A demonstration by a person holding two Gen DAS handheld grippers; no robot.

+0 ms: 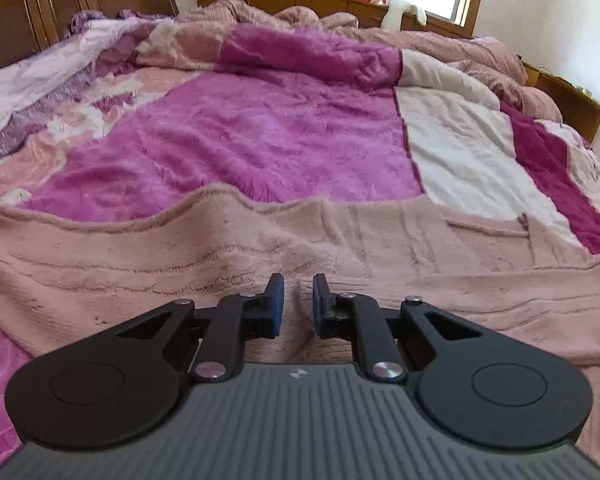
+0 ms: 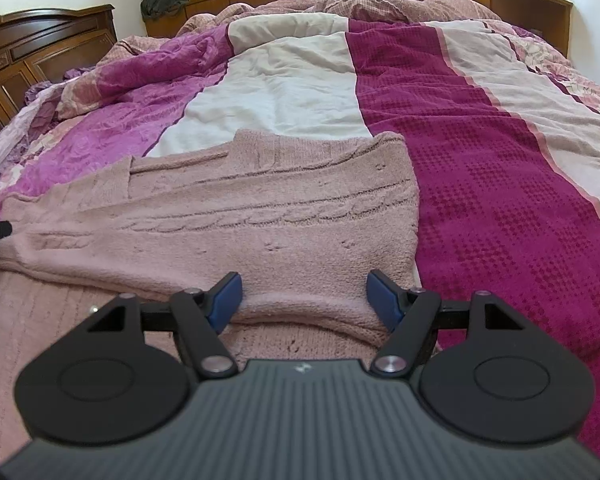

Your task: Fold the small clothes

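step: pinch sweater (image 2: 236, 216) edge | left gripper (image 1: 299, 300) nipping a fabric ridge | right gripper (image 2: 302, 296) spread over hem | tip: grab both layers before lifting

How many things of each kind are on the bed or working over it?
Pink knitted sweater: 1
Grippers: 2, left gripper, right gripper
Blankets: 2, purple blanket, dark red blanket
Total: 5
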